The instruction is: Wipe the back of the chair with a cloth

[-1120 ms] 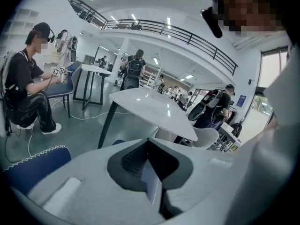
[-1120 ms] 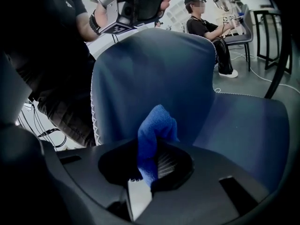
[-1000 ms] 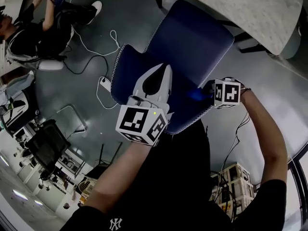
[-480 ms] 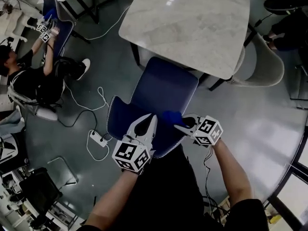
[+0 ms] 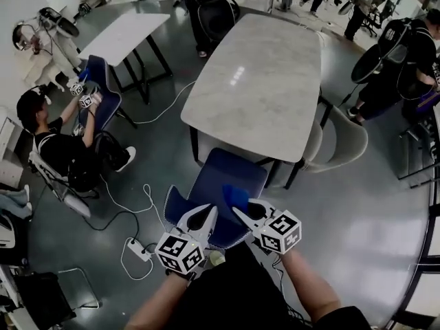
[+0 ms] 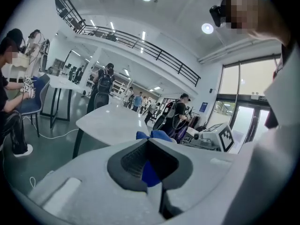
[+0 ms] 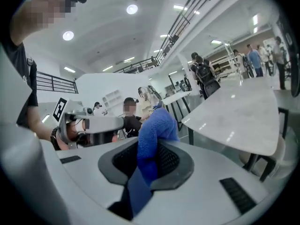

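The blue chair [image 5: 223, 174] stands tucked under a marble table [image 5: 258, 81], its back toward me. My right gripper [image 5: 238, 212] hovers over the chair back, shut on a blue cloth [image 5: 235, 195]. In the right gripper view the cloth [image 7: 157, 125] bunches up out of the closed jaws of that gripper [image 7: 149, 165]. My left gripper [image 5: 207, 213] hangs just left of it over the chair back, shut, holding nothing that I can see. In the left gripper view a patch of blue shows through the gap behind the tips of the left gripper [image 6: 152, 149].
A seated person [image 5: 58, 146] with grippers works on another blue chair at the left. Cables and a power strip [image 5: 137, 249] lie on the floor left of my chair. A beige chair [image 5: 344, 139] stands right of the table. People [image 5: 385, 67] stand at the back right.
The view has pulled back and up, showing the whole table. Both grippers have lifted off the chair back and come together; the right one left the back's right edge with the cloth.
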{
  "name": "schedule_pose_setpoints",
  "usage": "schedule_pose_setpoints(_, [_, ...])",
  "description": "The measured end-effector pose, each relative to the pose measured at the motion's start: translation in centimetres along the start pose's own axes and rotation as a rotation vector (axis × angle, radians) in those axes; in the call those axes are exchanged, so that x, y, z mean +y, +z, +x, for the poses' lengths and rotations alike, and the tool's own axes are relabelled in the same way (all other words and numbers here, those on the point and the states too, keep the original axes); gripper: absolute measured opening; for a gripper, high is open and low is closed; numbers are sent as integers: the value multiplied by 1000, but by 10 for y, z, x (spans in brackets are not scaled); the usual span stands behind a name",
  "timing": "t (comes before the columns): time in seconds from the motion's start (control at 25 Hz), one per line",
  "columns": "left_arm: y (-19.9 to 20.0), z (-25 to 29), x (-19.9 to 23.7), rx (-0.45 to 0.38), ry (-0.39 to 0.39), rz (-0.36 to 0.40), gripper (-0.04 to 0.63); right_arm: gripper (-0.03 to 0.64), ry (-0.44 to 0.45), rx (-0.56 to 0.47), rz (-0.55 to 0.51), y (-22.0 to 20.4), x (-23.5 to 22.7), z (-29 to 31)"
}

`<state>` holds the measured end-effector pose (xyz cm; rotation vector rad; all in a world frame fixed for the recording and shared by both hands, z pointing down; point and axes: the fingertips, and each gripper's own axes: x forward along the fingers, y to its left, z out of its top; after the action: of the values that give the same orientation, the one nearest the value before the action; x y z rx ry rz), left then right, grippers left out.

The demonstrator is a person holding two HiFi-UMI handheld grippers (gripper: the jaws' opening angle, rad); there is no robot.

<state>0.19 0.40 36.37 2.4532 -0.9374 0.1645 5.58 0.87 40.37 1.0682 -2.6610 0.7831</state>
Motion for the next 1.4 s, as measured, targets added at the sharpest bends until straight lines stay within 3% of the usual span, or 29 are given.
schedule_pose_setpoints(0.16, [27, -21, -18, -61, -1, 48, 8, 78, -30, -54, -84, 45, 30, -12])
schedule_pose_setpoints(0.44, [59, -45, -45, -131, -18, 89, 8, 78, -62, -109, -149, 82, 62, -28])
schedule_pose_setpoints(0.72, [68, -75, -76, -191, -31, 128, 8, 77, -94, -176, -182, 94, 93, -53])
schedule_pose_setpoints(0.88, [81, -83, -72, -229, -28, 154, 8, 75, -104, -217, -201, 109, 102, -50])
schedule_pose_setpoints(1.4, [81, -102, -61, -256, 34, 137, 8, 75, -94, -198, -210, 103, 119, -43])
